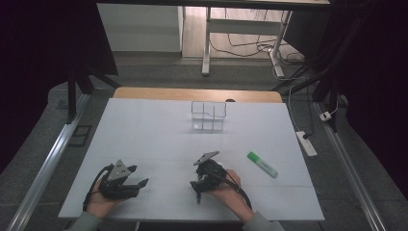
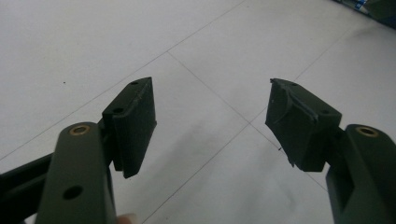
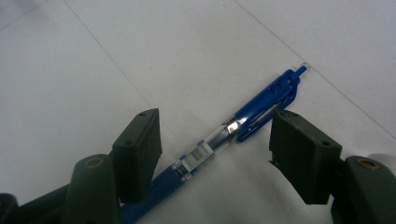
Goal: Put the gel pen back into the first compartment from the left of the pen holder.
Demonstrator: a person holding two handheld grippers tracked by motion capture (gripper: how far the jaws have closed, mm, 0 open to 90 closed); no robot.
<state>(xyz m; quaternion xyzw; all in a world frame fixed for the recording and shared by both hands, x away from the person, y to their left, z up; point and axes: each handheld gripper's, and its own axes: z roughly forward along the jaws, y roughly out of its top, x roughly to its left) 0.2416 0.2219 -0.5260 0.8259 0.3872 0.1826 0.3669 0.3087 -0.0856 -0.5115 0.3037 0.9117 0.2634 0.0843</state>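
Note:
A blue click pen (image 3: 256,108) with a clear middle section lies flat on the white table, crossing diagonally between the jaws of my right gripper (image 3: 215,120). Those jaws stand wide apart on either side of the pen, and neither pad touches it. In the high view the right gripper (image 1: 197,187) hangs low over the table's near centre in a person's hand. My left gripper (image 1: 139,176) rests at the near left, also hand-held. Its jaws are spread, and between them I see nothing but bare table (image 2: 210,88).
A green highlighter (image 1: 262,164) lies to the right of the right hand. A clear divided organizer (image 1: 208,115) stands at the far middle of the white tabletop (image 1: 154,134). A power strip (image 1: 306,143) lies on the floor beyond the table's right edge.

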